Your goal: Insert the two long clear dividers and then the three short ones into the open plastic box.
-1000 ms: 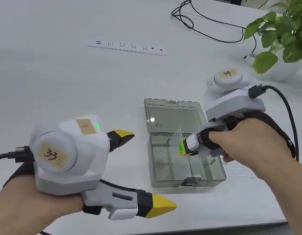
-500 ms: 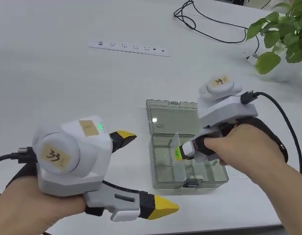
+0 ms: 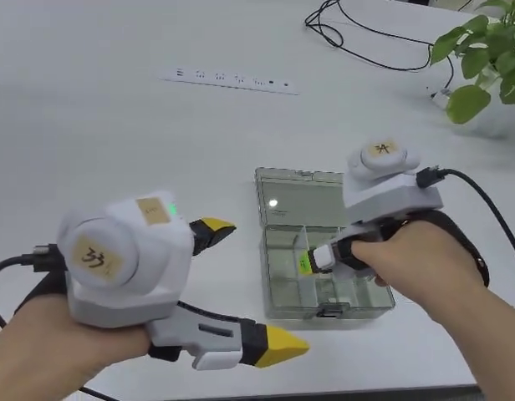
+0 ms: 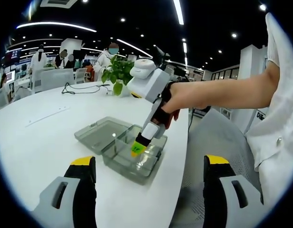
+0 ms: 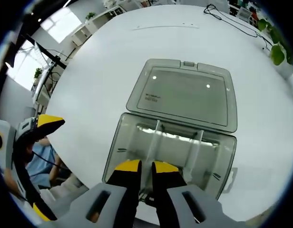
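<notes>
Right gripper [image 5: 147,167]: you had it pinched nearly closed on a clear divider [image 5: 153,137], tips inside the plastic box [image 5: 119,142] on the worktop [image 3: 115,125]. Left gripper [image 3: 251,286]: you held it spread wide and empty, beside the box. Divider's lower edge: hard to make out.

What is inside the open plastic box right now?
Upright clear dividers splitting the box into compartments, with the right gripper reaching in. Its jaws cover the near edge, so the divider count is unclear.
</notes>
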{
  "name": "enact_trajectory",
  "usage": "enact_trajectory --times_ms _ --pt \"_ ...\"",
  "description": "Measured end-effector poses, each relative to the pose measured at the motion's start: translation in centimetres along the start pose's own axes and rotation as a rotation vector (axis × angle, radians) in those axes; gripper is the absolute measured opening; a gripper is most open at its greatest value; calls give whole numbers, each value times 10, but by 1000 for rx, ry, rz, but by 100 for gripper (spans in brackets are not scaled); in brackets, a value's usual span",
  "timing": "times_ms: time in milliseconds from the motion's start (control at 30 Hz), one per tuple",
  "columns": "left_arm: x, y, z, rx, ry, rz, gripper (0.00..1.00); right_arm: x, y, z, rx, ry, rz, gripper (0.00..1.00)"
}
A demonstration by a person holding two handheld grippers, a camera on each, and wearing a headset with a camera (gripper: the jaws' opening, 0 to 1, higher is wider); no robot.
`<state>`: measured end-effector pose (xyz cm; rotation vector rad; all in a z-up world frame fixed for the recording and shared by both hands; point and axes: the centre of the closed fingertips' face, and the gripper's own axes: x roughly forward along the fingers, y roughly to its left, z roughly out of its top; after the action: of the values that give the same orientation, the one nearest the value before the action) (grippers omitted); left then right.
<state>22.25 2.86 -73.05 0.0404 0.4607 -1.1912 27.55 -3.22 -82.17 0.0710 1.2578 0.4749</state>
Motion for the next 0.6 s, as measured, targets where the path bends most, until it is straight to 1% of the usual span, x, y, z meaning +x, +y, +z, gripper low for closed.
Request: enact_trajectory --times_ms 100,167,267,433,600 --pt "-1 -1 3 0 -5 14 96 0 1 -2 18 -7 37 12" --pt "-3 0 4 -8 1 32 96 -1 3 -3 32 -10 67 13" --pt "-5 -1 6 -18 -2 57 96 -6 6 -1 32 -23 91 16" --pt "-6 -3 10 -34 3 97 95 -21 11 6 23 -49 137 17" --pt "-7 -4 22 -46 -6 146 96 -40 15 15 2 -83 193 18"
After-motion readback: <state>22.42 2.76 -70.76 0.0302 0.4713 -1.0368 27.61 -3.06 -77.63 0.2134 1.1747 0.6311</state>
